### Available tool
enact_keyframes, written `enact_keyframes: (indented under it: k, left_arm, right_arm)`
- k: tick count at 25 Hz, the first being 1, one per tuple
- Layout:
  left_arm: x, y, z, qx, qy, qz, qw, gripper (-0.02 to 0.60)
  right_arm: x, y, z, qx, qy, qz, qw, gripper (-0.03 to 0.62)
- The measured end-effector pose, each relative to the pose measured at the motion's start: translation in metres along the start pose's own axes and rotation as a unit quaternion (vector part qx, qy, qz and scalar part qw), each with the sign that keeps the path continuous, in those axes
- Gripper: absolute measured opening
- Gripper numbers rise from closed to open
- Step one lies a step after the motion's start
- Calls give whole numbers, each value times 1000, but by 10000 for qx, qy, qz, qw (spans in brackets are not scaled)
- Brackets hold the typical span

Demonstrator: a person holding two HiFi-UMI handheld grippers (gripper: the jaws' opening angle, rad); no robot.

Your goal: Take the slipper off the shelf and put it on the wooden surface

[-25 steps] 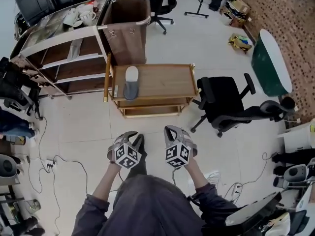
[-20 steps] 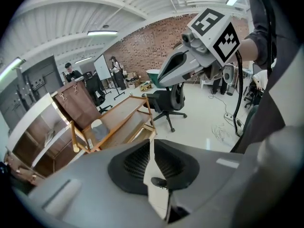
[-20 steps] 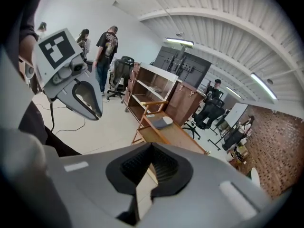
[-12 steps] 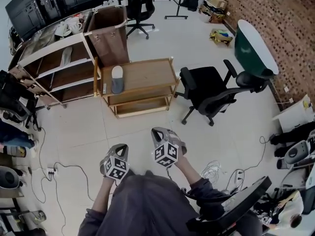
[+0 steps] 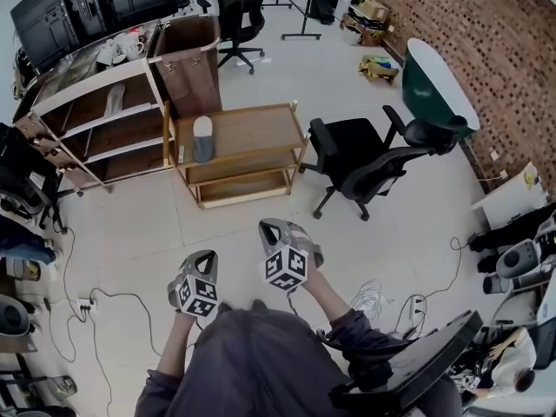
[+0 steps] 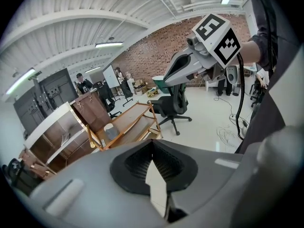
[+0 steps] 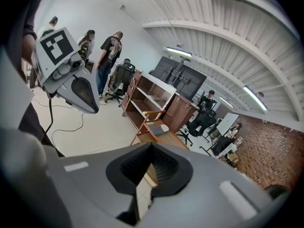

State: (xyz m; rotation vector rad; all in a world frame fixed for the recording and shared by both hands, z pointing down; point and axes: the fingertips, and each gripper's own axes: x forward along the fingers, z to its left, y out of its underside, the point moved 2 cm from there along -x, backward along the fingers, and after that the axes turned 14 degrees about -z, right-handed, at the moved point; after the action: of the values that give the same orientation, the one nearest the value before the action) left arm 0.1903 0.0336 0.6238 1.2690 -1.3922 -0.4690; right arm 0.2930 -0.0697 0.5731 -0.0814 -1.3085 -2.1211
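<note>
Slipper (image 5: 202, 138) lies flat on the left end of the wooden cart (image 5: 261, 130) top. I hold the left gripper (image 5: 205, 257) and right gripper (image 5: 271, 228) well back from the cart, jaws pressed together and empty. Their cubes carry only square black-and-white markers.

The left gripper (image 5: 206, 259) and the right gripper (image 5: 271, 228) are side by side, the right one a little farther forward. Ahead of both, well apart from them, stands the wooden cart (image 5: 261, 129). The slipper (image 5: 202, 138) lies on its top surface, at the end ahead of the left gripper. The shelf (image 5: 95, 102) stands farther off, ahead and to the left of the left gripper. A tall bin (image 5: 193, 85) stands just beside the shelf, behind the cart. Ahead and to the right of the right gripper, an office chair (image 5: 356, 155) stands just beside the cart. A cable (image 5: 130, 294) lies on the floor left of the left gripper.
</note>
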Motion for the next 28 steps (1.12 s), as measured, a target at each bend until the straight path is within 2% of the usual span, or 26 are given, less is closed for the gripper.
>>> enact_keyframes:
  k: [8,28]
  left_arm:
    - [-16,-7,-8,190,-112,-136,9997,18]
    - [-27,-11,-21,232,-298,-212,9991,23]
  right_arm:
    - [-17,-3,13,-59,-9,-10,10000,2]
    - [-38,-2,19,-187,-23,-69,9998,2]
